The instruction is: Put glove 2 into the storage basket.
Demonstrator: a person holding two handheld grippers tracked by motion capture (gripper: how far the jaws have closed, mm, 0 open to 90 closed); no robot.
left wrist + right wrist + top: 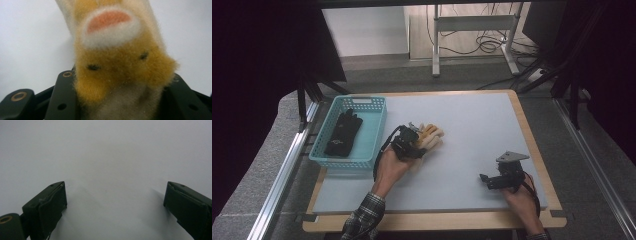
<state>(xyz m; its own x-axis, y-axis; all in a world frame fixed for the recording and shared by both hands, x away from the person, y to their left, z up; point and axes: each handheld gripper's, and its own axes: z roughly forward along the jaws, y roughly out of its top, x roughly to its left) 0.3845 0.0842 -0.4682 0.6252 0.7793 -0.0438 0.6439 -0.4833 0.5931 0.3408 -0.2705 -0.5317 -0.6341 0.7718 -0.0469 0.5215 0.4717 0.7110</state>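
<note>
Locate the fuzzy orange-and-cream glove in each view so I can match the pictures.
High view: the fuzzy glove sits left of centre on the grey table mat, at the left tool, right of the blue basket.
Left gripper view: centre, clamped between the jaws.
Right gripper view: not in it.
Shared landmark: the grey table mat.
</note>
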